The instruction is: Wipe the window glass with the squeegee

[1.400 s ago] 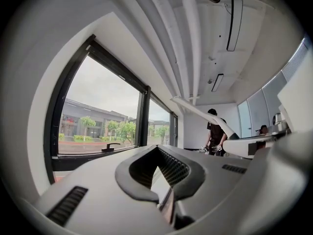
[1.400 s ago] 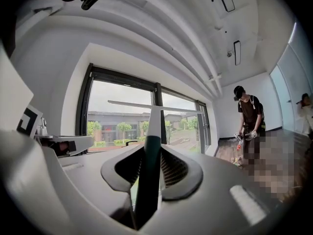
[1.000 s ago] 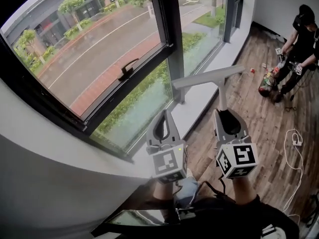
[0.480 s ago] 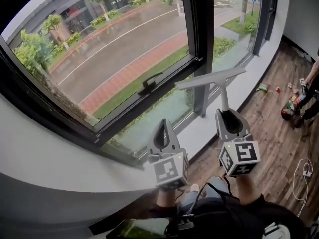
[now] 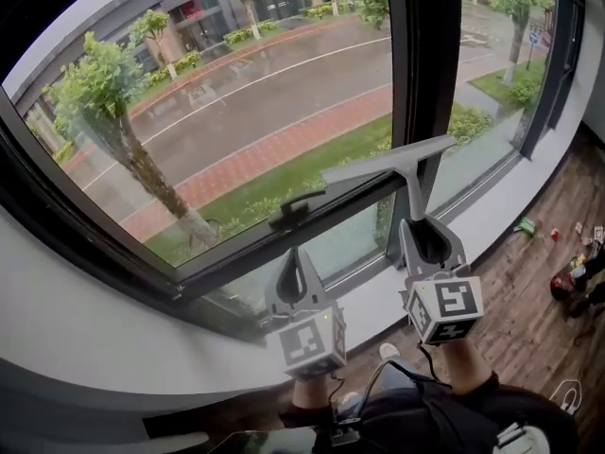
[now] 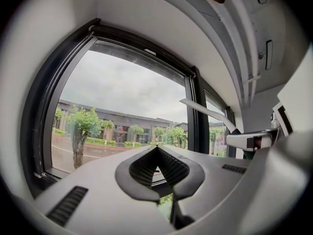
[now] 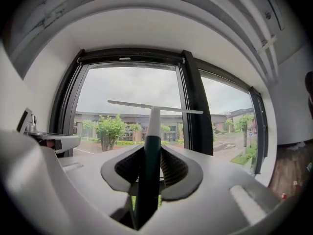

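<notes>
Right gripper (image 7: 152,153) clamped on the dark green handle of the squeegee (image 7: 154,112). Its pale blade lies across in front of the window glass (image 5: 236,93), beside the black mullion (image 5: 416,64); contact undeterminable. Left gripper (image 6: 157,148) pressed together on nothing, alongside.

1. Black window handle (image 5: 295,206): centre of the head view, on the lower bar of the dark frame.
2. Dark vertical mullion (image 5: 416,74): 12 to 1 o'clock.
3. Tree (image 5: 109,78): 10 o'clock, outdoors, trunk slanting down toward centre.
4. Grey road (image 5: 255,88): 11 to 12 o'clock, with a red-paved strip (image 5: 284,149) along its nearer side.
5. Wooden floor (image 5: 534,291): 4 o'clock. A small green item (image 5: 526,224) lies at 3 o'clock, near the white sill (image 5: 473,230).
</notes>
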Motion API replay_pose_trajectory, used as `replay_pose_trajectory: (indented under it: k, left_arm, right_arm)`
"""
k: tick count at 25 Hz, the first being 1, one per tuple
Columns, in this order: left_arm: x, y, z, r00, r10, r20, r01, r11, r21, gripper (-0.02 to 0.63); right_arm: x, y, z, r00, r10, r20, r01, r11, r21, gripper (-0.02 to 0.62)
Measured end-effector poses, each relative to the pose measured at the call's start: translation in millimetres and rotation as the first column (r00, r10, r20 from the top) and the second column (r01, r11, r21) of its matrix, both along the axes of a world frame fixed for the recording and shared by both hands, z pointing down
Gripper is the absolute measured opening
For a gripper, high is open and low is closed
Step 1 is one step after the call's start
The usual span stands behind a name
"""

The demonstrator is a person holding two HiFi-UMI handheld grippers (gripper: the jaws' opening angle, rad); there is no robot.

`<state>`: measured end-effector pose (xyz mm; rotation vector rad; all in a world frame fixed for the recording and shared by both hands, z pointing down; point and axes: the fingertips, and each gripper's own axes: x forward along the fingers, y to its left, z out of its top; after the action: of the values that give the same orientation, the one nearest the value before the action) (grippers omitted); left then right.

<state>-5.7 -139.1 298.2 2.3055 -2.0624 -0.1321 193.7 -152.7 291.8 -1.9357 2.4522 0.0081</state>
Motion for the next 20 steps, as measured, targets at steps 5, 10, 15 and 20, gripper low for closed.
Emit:
replay_pose_trajectory:
  k: [5,10,15,20]
  left_arm:
    - [30.4,-49.9,-16.1,0.998,-0.056,0.013,0.056,0.998,0.007,-0.002]
    - [41.3,-89.8,-66.8,0.992,-0.113,0.053,0.108,0.99,0.089,-0.002]
    - [42.1,-108.0,-101.9,0.982,-0.15,0.114,0.127,0.974,0.185,-0.002]
    - [74.8,-110.2,-157.2,0.975,-0.155,0.159,0.113,0.962,0.247,-0.002]
  right_arm:
    - [12.9,-64.8,-26.2,0.994,-0.111,-0.02,0.112,0.993,0.04,0.09]
    - [8.3,-113.4,-72.2,0.981,-0.192,-0.026,0.194,0.974,0.119,0.091]
    - [-1.4,-143.7,-112.7,0.974,-0.221,-0.037,0.224,0.947,0.23,0.089]
    - [21.8,-153.6,-185.1,0.974,-0.217,-0.06,0.224,0.916,0.331,0.089]
